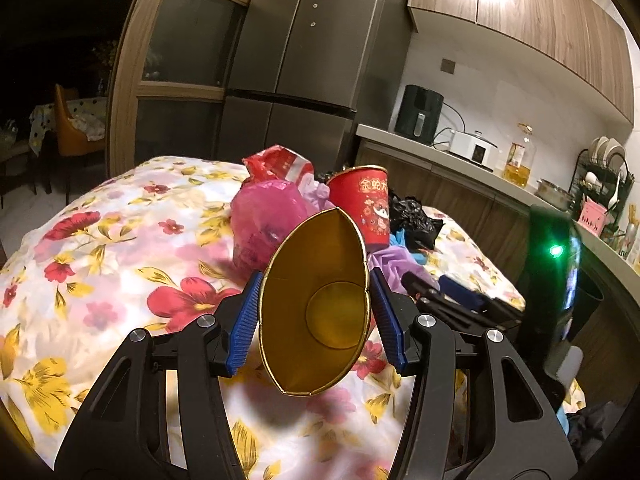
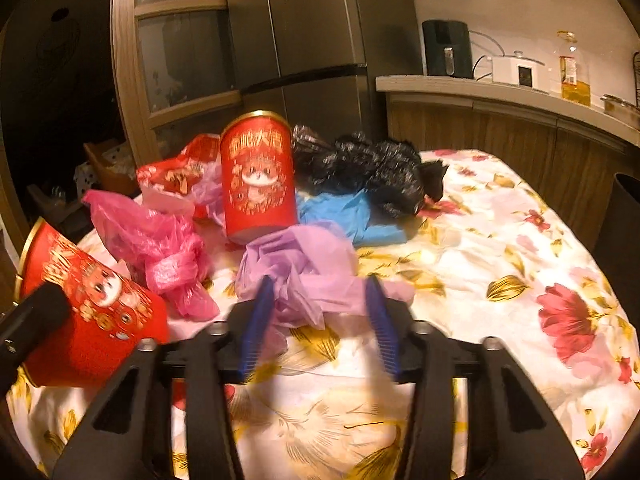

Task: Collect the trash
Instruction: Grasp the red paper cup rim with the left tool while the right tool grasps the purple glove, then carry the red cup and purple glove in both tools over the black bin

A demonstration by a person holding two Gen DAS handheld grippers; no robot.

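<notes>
On the left we hold the left tongs (image 1: 316, 312) clamped on a paper cup (image 1: 316, 320), its rim squeezed into a narrow oval with the gold inside facing the camera; in the right wrist view the same cup (image 2: 92, 308) shows at the far left, red with a cartoon print, tilted on its side above the flowered cloth (image 2: 500, 260) that covers the surface. Next to it a pink bag (image 2: 160, 248) lies knotted on the cloth, and behind that a crumpled red wrapper (image 2: 176, 176). Further right a second red cup (image 2: 258, 176) stands upright in the middle of the pile, touching the bags around it. In front of that cup sits a purple bag (image 2: 296, 268), and our right tongs (image 2: 320, 320) reach into its near edge: the blue pads stand either side of the crumpled film with a gap between them, the picture is blurred, and we cannot tell whether they press on it. Right of the standing cup a blue bag (image 2: 344, 216) lies flat, with a black bag (image 2: 372, 172) heaped on and behind it. The right part of the cloth carries nothing. Behind the pile stand a fridge (image 2: 320, 40) and, to the right, a kitchen counter (image 2: 480, 92).
</notes>
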